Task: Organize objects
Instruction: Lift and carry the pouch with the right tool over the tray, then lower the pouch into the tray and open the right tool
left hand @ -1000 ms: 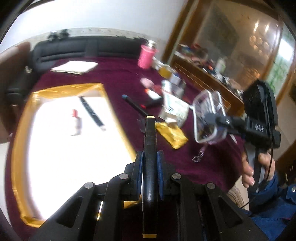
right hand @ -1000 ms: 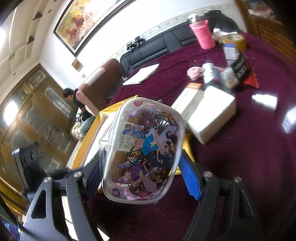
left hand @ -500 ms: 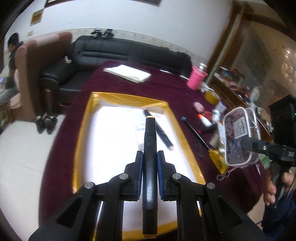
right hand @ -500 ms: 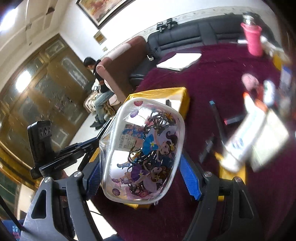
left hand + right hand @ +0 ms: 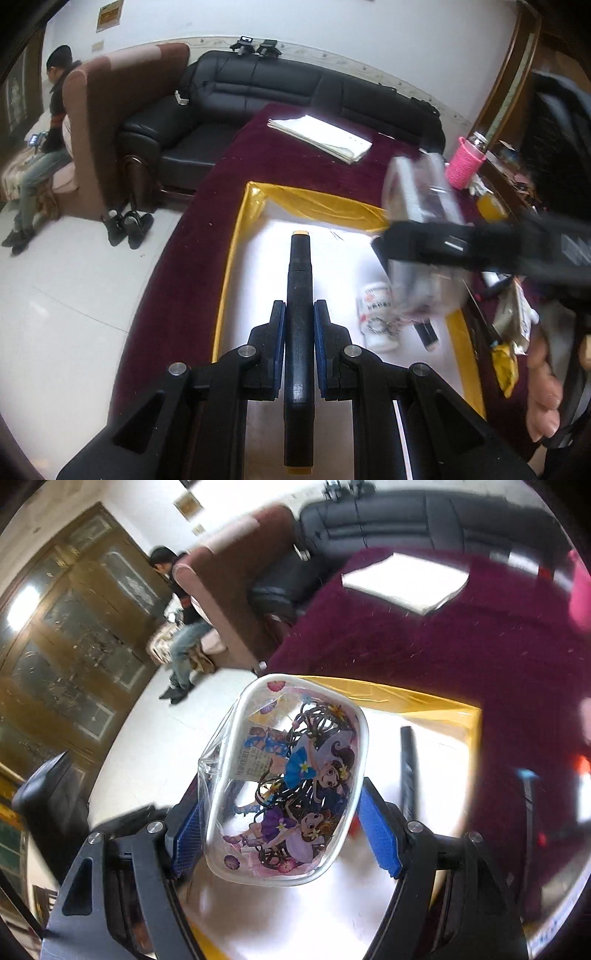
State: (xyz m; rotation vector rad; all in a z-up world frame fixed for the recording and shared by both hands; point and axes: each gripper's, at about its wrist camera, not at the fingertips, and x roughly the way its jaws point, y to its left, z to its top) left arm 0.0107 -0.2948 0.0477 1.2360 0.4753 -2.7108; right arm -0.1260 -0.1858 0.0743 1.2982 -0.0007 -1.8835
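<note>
My left gripper [image 5: 300,326] is shut on a black marker with yellow ends [image 5: 301,266], which points forward over the white tray with a gold rim [image 5: 236,258]. My right gripper [image 5: 284,819] is shut on a clear pouch printed with cartoon girls [image 5: 295,775], its blue pads pressing both sides. The pouch hangs above the tray [image 5: 424,701]. In the left wrist view the right gripper [image 5: 424,245] and the pouch [image 5: 417,184] are blurred, over the tray's right part. A white tube [image 5: 378,310] and a black pen [image 5: 426,332] lie in the tray.
A maroon cloth [image 5: 221,177] covers the table. A stack of papers [image 5: 321,136] and a pink cup [image 5: 465,166] stand at the far end. Loose items clutter the right edge [image 5: 513,321]. A black sofa [image 5: 258,92] and a seated person [image 5: 44,140] are beyond.
Both grippers have swung left from the cluttered side to above the tray. The pouch now hangs over the tray. Both grips are unchanged.
</note>
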